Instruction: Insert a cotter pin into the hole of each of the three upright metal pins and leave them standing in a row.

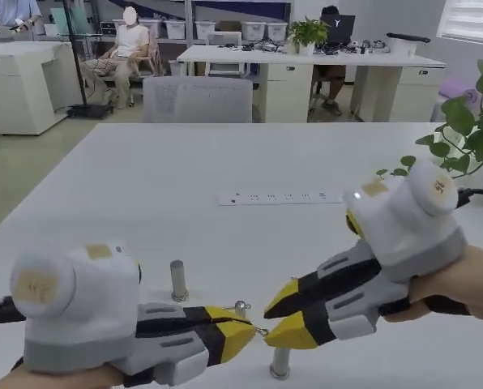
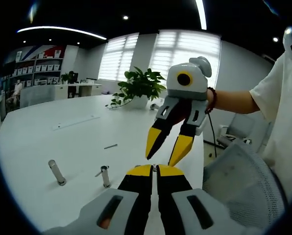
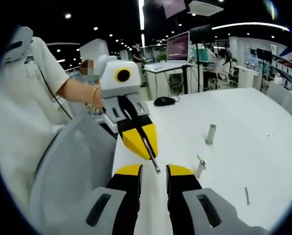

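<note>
My left gripper (image 1: 250,327) is shut on a thin cotter pin (image 3: 151,157), whose end sticks out toward my right gripper (image 1: 268,324). The right gripper (image 2: 166,152) is open, its yellow tips on either side of the pin's end (image 1: 262,331). One bare upright metal pin (image 1: 177,280) stands on the white table. A second upright pin (image 1: 241,309), just behind the left jaws, has a cotter pin through its top (image 2: 103,171). A third upright pin (image 1: 280,363) stands near the front edge, partly under the right gripper. A loose cotter pin (image 2: 110,146) lies flat on the table.
A white power strip (image 1: 280,197) lies across the middle of the table (image 1: 144,186). A potted plant (image 1: 460,134) stands at the right edge. A grey chair (image 1: 197,99) sits behind the far edge. A mesh chair back (image 2: 244,181) is close beside me.
</note>
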`<state>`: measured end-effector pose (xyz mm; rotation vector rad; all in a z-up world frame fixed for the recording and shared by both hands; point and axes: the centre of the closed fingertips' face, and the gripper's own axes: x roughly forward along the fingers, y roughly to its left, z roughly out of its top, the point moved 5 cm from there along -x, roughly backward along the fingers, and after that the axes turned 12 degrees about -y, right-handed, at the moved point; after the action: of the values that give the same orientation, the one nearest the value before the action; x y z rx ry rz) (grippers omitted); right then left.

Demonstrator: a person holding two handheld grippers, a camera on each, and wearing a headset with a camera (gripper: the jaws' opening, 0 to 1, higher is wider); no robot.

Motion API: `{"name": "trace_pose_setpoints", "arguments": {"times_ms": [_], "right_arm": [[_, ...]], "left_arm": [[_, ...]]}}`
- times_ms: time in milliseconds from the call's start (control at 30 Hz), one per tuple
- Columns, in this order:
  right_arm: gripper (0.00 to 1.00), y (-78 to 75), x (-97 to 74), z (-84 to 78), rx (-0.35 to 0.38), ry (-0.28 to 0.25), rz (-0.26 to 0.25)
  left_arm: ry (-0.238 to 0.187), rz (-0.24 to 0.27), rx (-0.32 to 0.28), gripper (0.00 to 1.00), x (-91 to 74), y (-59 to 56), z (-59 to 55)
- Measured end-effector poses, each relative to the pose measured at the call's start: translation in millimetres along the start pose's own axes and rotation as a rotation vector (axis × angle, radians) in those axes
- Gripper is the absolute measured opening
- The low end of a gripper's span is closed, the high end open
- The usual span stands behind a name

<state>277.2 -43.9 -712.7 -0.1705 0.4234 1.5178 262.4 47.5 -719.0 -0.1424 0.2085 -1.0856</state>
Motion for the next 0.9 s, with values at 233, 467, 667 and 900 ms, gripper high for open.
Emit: {"name": "trace_pose_setpoints", "arguments": {"times_ms": [233,467,667,900], "right_arm": [[0.20,6.3,-1.0,-8.6,-0.004,0.039,0.058],[0.16,10.4,-0.7,-15.8,-0.005,0.057,0.092],[0.13,13.6,-1.7,-18.2,-0.005,0.061,0.111],[0.10,16.8,-1.2,-19.9,-0.009,0.066,0.134]], "left_arm": [[0.014,-0.057,0.031,0.00,2.9,-9.9,-2.0],[0.033,-0.101,0.067,0.00,5.1,-17.4,-3.9],[0.029,-0.127,0.073,0.00,5.5,-21.3,-3.4],[0.029,-0.160,0.086,0.00,6.4,-26.9,-4.0]]}}
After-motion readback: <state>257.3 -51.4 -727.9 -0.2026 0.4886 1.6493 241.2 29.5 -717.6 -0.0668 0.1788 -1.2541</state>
